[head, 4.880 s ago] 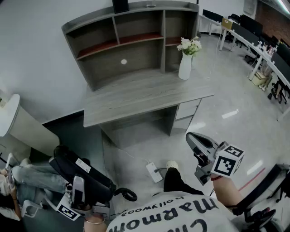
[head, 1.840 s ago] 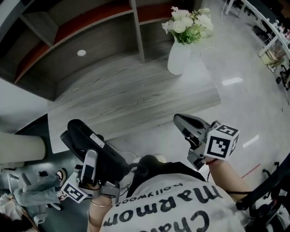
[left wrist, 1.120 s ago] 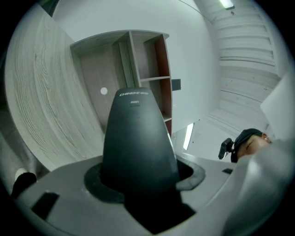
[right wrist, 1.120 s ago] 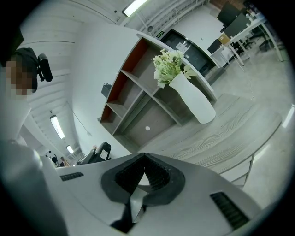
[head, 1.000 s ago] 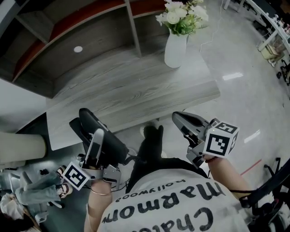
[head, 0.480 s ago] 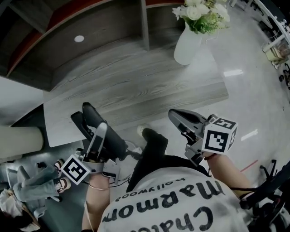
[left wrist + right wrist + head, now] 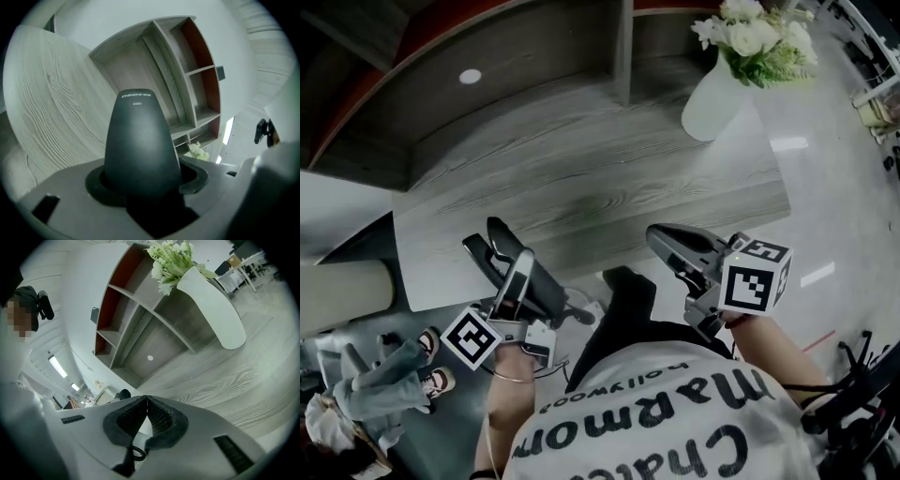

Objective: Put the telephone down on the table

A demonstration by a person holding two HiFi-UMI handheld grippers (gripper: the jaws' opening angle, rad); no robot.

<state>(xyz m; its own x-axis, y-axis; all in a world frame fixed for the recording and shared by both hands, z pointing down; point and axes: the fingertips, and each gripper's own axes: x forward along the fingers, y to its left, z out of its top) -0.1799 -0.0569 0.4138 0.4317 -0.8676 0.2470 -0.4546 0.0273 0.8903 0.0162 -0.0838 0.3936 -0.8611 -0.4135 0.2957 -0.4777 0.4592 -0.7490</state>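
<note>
The black telephone (image 7: 546,292) is held in my left gripper (image 7: 508,251), whose jaws are shut on it. In the head view it hangs at the front left edge of the grey wooden table (image 7: 581,178), its upper end over the edge. In the left gripper view the telephone (image 7: 140,140) fills the middle as a dark tapered body between the jaws of the left gripper (image 7: 140,183). My right gripper (image 7: 661,239) hovers in front of the table's middle. The right gripper (image 7: 147,401) is shut, its ribbed pads touching with nothing between them.
A white vase with flowers (image 7: 717,98) stands at the table's back right. A shelf unit (image 7: 441,56) with red-lined boards rises behind the table. A seated person's legs (image 7: 380,380) are at the lower left. The shiny floor (image 7: 834,216) lies to the right.
My left gripper has carried the telephone up and forward, from low beside me to the table's front left edge. The right gripper has kept its place and stayed shut.
</note>
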